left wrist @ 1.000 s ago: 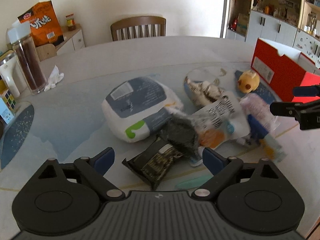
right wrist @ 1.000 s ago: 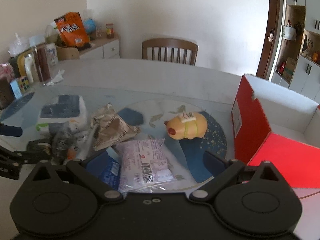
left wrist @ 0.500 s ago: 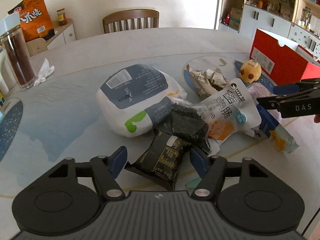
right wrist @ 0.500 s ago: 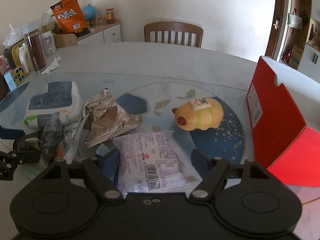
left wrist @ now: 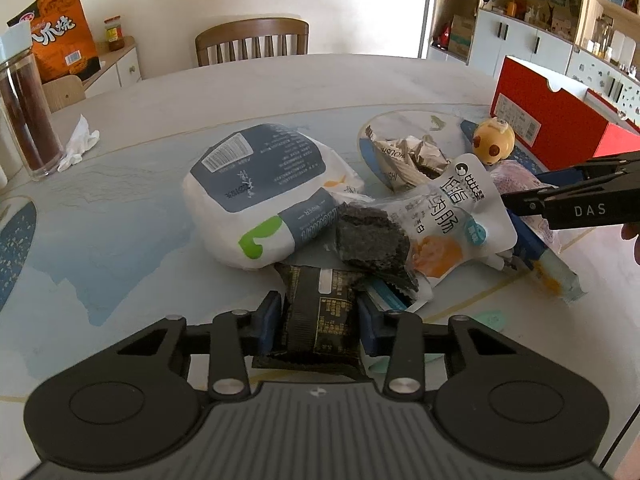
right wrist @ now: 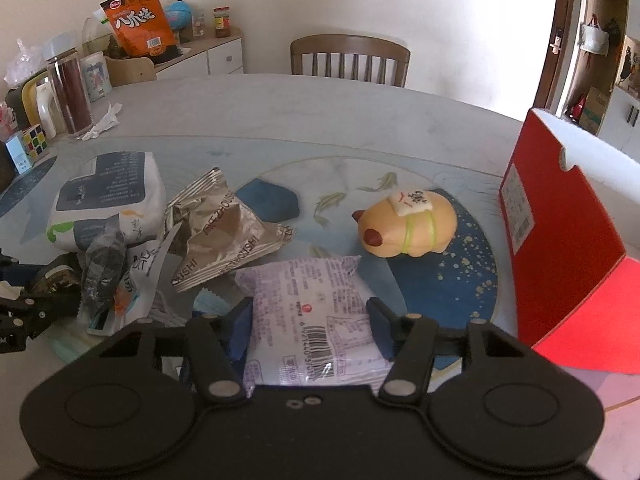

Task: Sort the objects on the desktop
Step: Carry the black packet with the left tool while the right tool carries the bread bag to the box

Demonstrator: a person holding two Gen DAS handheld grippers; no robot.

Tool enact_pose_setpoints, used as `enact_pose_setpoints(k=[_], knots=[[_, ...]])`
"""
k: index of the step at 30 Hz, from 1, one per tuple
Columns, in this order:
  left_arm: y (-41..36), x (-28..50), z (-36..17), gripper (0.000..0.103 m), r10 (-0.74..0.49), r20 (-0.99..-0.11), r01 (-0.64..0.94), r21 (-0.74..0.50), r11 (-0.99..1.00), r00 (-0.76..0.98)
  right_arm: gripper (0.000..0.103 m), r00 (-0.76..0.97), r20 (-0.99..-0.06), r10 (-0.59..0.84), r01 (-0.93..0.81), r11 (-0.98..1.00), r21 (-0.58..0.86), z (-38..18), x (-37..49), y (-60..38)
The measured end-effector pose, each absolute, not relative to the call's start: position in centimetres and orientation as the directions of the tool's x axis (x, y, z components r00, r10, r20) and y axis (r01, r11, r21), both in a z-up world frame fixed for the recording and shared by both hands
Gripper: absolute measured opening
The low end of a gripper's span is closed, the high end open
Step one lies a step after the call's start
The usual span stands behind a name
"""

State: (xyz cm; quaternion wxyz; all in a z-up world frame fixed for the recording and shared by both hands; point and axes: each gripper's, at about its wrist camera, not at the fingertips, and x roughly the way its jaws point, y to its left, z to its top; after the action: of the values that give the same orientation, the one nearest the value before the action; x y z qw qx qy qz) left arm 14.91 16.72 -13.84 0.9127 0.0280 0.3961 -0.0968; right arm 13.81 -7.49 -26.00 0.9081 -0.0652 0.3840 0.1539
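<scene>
In the left wrist view my left gripper (left wrist: 319, 322) has its jaws closing, and both blue pads lie against the sides of a black snack packet (left wrist: 320, 312) on the table. In the right wrist view my right gripper (right wrist: 310, 330) is also closing, its pads touching the edges of a pale purple packet (right wrist: 308, 300). Piled beside these are a white sausage pouch (left wrist: 452, 216), a dark crumpled bag (left wrist: 372, 240), a silver wrapper (right wrist: 224, 232) and a white-and-blue wipes pack (left wrist: 260, 196). A yellow pig toy (right wrist: 408, 228) lies further back.
An open red box (right wrist: 560, 216) stands at the right. A tall glass jar (left wrist: 24, 112) and a crumpled tissue (left wrist: 78, 144) sit at the far left, with a puzzle cube (right wrist: 34, 142) nearby. A wooden chair (left wrist: 252, 40) stands behind the table.
Both pairs of jaws have narrowed from wide apart. The left pads now meet the black packet. The right gripper has sunk forward, and its pads now meet the purple packet.
</scene>
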Motion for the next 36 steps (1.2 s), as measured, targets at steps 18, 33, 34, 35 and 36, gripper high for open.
enact_pose_setpoints(k=[18, 33, 34, 35, 36], knots=[[17.1, 13.9, -10.1, 0.034, -0.239, -0.689, 0.251, -0.086, 0.964, 0.684, 0.052, 0.701, -0.695, 0.162, -0.235, 0.972, -0.011, -21.7, 11.8, -8.6], [12.0, 14.4, -4.3, 0.034, -0.303, -0.642, 0.320, -0.093, 0.943, 0.705, 0.052, 0.743, -0.660, 0.116, -0.153, 0.988, 0.002, -16.0, 9.6, -12.4], [11.5, 14.5, -3.9, 0.034, -0.305, -0.640, 0.322, -0.095, 0.942, 0.705, 0.052, 0.744, -0.658, 0.115, -0.151, 0.989, 0.002, -15.7, 9.6, -12.9], [10.8, 14.6, -3.6, 0.034, -0.309, -0.638, 0.325, -0.096, 0.941, 0.705, 0.052, 0.747, -0.655, 0.114, -0.150, 0.989, 0.001, -15.5, 9.5, -13.3], [10.3, 14.7, -3.2, 0.034, -0.313, -0.637, 0.329, -0.098, 0.939, 0.704, 0.052, 0.751, -0.651, 0.113, -0.148, 0.989, 0.001, -15.2, 9.5, -13.8]])
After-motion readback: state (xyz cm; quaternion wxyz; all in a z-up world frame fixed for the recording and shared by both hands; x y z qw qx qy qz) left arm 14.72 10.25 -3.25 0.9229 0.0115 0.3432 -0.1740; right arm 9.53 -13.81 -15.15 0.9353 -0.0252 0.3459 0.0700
